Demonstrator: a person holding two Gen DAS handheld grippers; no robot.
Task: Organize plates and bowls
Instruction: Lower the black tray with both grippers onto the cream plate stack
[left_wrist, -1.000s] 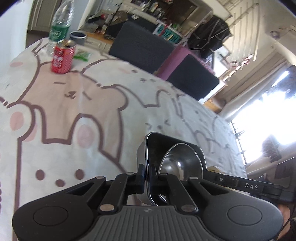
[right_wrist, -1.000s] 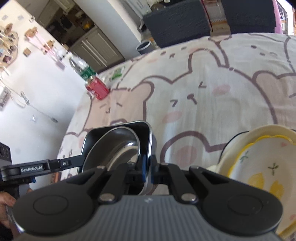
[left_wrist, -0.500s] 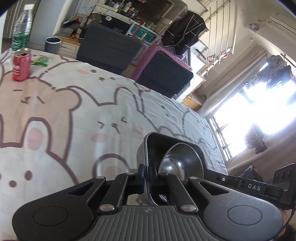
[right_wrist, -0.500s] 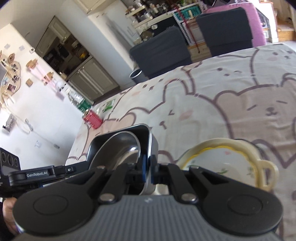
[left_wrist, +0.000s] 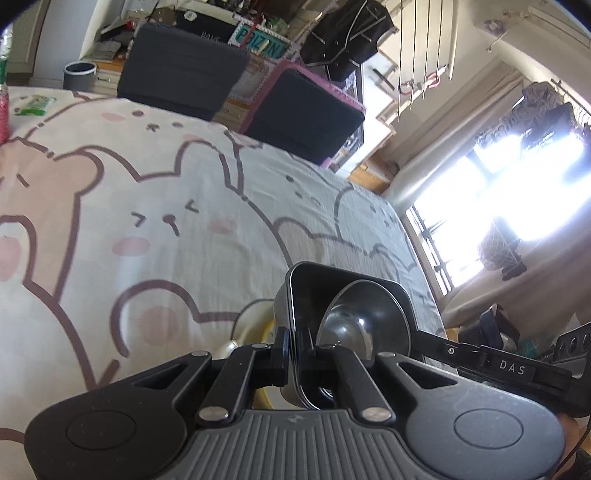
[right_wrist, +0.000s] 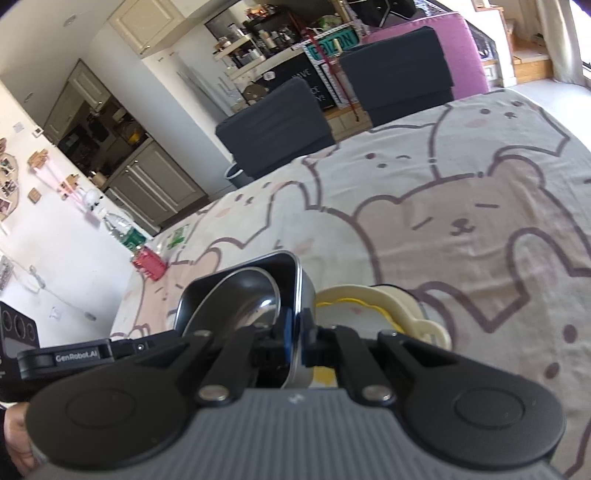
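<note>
A black square metal dish (left_wrist: 314, 291) (right_wrist: 251, 273) hangs above the table with a round steel bowl (left_wrist: 365, 317) (right_wrist: 243, 306) lying inside it. My left gripper (left_wrist: 295, 347) is shut on its left wall. My right gripper (right_wrist: 294, 343) is shut on the opposite wall. Just below and beside the dish sits a cream ceramic bowl with a yellow rim and a handle (right_wrist: 391, 306), and a sliver of it (left_wrist: 251, 325) shows in the left wrist view. Each view shows the other gripper reaching in from the far side of the dish.
The table wears a bear-print cloth (left_wrist: 166, 221) (right_wrist: 461, 206). A red can (right_wrist: 149, 264), a plastic bottle (right_wrist: 123, 232) and a green packet (left_wrist: 35, 105) stand at the far end. Two dark chairs (left_wrist: 181, 70) (right_wrist: 273, 129) line the far edge.
Both grippers have carried the dish and steel bowl sideways across the table, away from the can and bottle. The cream bowl has come to lie right beside and under the dish.
</note>
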